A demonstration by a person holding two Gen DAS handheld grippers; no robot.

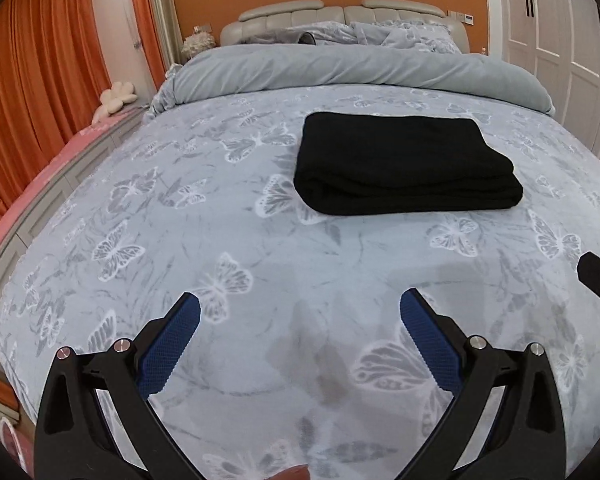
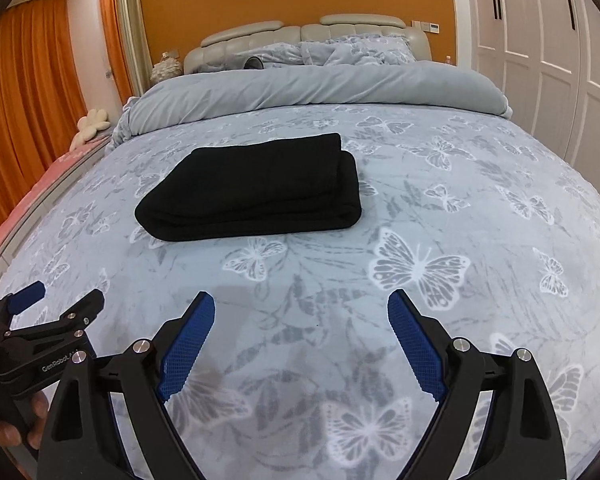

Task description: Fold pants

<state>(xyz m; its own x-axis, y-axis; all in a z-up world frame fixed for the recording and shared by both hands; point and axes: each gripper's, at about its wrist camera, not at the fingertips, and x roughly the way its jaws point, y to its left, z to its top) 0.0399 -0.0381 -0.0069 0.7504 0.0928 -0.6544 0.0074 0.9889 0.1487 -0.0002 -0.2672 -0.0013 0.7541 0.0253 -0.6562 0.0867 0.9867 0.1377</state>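
Observation:
Black pants (image 1: 406,164) lie folded into a thick, neat rectangle on the bed; they also show in the right wrist view (image 2: 252,188). My left gripper (image 1: 300,304) is open and empty, held above the bedspread well short of the pants. My right gripper (image 2: 301,302) is open and empty too, also short of the pants, which lie ahead and to its left. The left gripper shows from the side at the lower left of the right wrist view (image 2: 60,300). A part of the right gripper (image 1: 598,276) shows at the right edge of the left wrist view.
The bed carries a pale blue butterfly-print spread (image 1: 220,240) with a rolled grey duvet (image 1: 340,68) and pillows (image 2: 356,50) at the headboard. Orange curtains (image 1: 40,80) hang on the left, white wardrobe doors (image 2: 540,60) stand on the right.

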